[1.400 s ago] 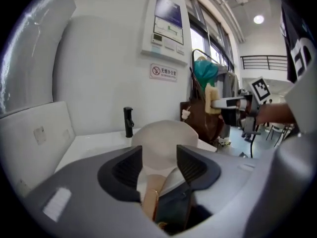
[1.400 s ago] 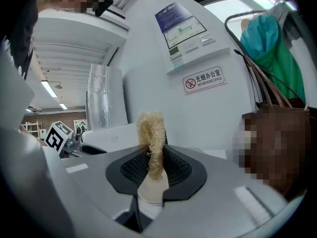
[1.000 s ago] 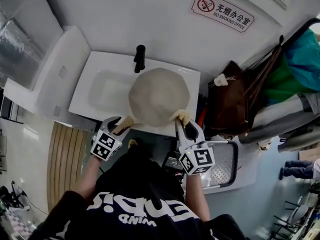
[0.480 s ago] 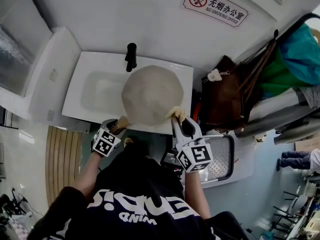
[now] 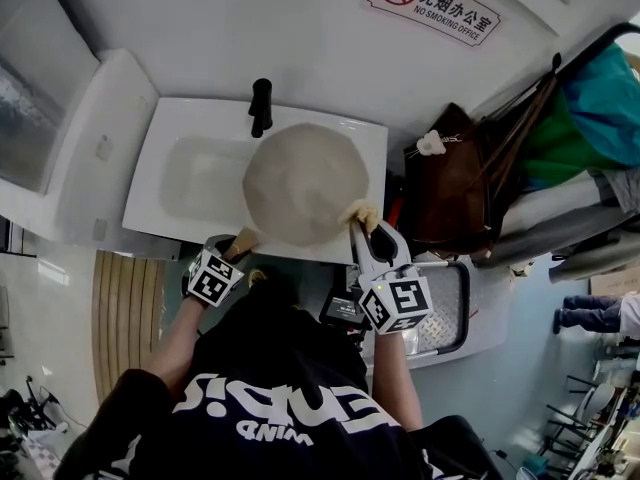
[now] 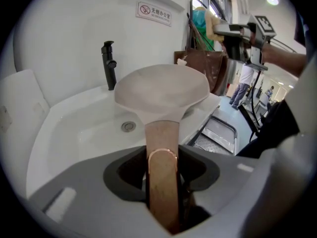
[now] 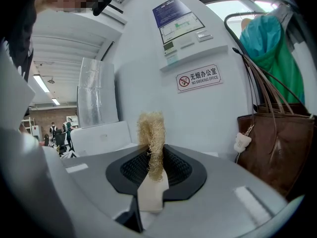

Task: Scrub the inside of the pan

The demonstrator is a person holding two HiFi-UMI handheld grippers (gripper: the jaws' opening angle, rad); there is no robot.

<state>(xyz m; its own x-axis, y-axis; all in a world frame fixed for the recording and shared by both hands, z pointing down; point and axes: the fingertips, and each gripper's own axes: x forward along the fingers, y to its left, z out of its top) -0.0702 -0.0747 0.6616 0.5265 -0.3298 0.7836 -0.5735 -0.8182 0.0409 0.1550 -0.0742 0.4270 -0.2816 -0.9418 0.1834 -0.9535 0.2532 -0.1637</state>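
Two tongs, both clenched: my left tongs point(image 5: 234, 249) grasp the pan point(image 5: 303, 183) handle over the sink point(image 5: 180, 180); my right tongs point(image 5: 362, 231) pinch the scrubber point(image 5: 358, 211) at the pan's four o'clock.

Pan point(image 5: 305, 183) spans the sink point(image 5: 165, 133) — left basin open, faucet point(image 5: 260, 106) behind.

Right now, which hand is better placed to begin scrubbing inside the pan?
Right. The right tongs clamp the scrubber beside the pan rim; the left tongs are shut on the handle, holding it over the sink.
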